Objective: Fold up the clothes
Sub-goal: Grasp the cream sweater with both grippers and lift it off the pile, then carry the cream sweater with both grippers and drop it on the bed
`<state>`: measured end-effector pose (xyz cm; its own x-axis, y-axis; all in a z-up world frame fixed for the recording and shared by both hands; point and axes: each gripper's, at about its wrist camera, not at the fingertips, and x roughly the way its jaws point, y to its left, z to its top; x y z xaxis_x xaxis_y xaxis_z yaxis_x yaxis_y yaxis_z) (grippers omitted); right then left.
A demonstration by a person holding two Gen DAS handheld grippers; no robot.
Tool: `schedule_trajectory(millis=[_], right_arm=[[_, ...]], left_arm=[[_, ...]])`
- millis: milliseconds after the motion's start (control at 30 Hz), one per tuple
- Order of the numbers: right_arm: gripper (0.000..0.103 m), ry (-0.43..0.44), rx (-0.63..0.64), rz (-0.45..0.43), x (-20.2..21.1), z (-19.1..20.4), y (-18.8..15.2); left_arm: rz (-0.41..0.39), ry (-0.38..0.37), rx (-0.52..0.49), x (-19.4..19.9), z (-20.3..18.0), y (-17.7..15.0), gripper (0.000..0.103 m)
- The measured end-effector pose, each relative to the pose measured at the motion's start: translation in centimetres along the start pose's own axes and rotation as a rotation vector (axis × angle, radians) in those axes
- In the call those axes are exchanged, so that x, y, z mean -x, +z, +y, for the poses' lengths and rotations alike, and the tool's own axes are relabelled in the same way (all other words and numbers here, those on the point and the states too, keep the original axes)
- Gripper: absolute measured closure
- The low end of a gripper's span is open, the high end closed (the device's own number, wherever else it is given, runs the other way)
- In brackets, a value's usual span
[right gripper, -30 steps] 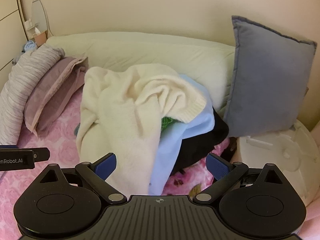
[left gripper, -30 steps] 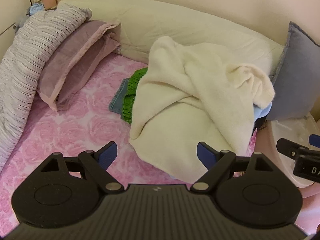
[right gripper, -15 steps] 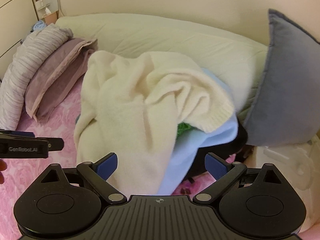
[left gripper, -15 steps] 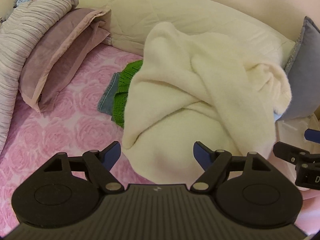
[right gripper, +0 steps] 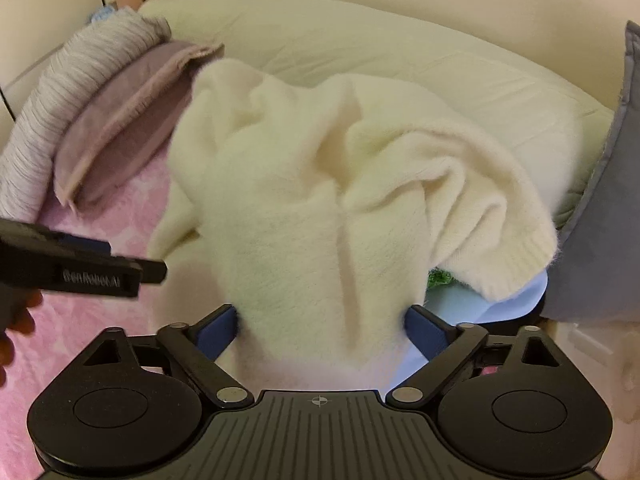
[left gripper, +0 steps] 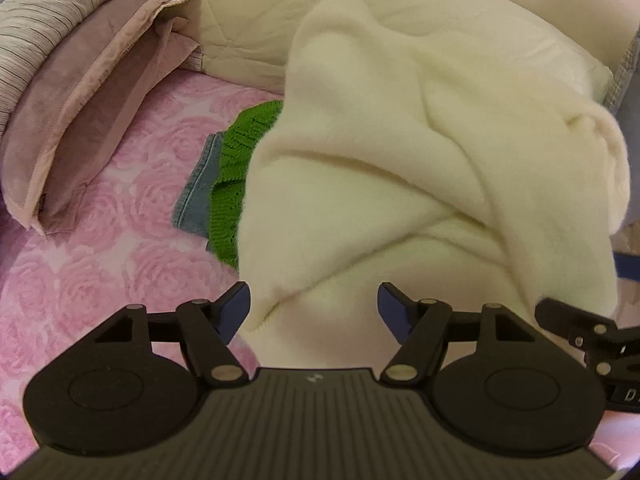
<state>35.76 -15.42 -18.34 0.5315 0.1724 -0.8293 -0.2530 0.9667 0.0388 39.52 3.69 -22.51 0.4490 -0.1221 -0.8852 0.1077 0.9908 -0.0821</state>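
Observation:
A fluffy cream sweater (left gripper: 400, 168) lies crumpled on top of a clothes pile on the pink rose-print bed (left gripper: 100, 248). Under it show a green knit garment (left gripper: 240, 160) and a denim piece (left gripper: 196, 192). My left gripper (left gripper: 314, 312) is open, its jaws on either side of the sweater's lower edge. In the right wrist view the sweater (right gripper: 320, 200) fills the middle, with a light blue garment (right gripper: 480, 312) under it. My right gripper (right gripper: 322, 328) is open around the sweater's near fold. The left gripper (right gripper: 80, 272) shows at the left there.
A mauve pillow (left gripper: 80, 112) and a striped grey blanket (left gripper: 48, 12) lie at the left. A long cream bolster (right gripper: 400, 52) runs along the back wall. A grey cushion (right gripper: 600, 220) stands at the right.
Both grippers have moved forward to the cream sweater, which now lies between their open jaws. The pile has not shifted.

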Motion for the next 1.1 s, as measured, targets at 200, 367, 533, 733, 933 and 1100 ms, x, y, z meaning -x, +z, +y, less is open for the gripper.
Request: schedule_trajectory(millis=[200,367,533,733,933,1100], right_arm=[[0.055,0.051,-0.062,-0.023,-0.3,-1.7,0.2],[0.075,0.087,-0.114,-0.038,0.2,-2.1,0.8],[0.084,0.134,-0.176,-0.067,1.5,-2.3,1.6],[0.089,0.2,-0.177,-0.214,6.0,-1.7,3.1],[0.093,0.324,-0.097,-0.411,12.9,1.5,5.6],[0.094,0.464,0.055,-0.547,19.8,7.4,5.8]], left_arm=[[-0.026,-0.042,0.008,-2.0,0.2,0.8,0.037],[-0.039,-0.142,0.045,-2.9,0.7,1.3,0.064],[-0.082,-0.157,0.03,-2.2,0.8,1.0,0.096],[-0.238,-0.22,0.188,3.6,3.5,-0.1,0.098],[-0.467,-0.182,0.319,14.2,7.3,-3.1,0.098],[-0.673,-0.097,0.405,25.3,10.9,-9.0,0.098]])
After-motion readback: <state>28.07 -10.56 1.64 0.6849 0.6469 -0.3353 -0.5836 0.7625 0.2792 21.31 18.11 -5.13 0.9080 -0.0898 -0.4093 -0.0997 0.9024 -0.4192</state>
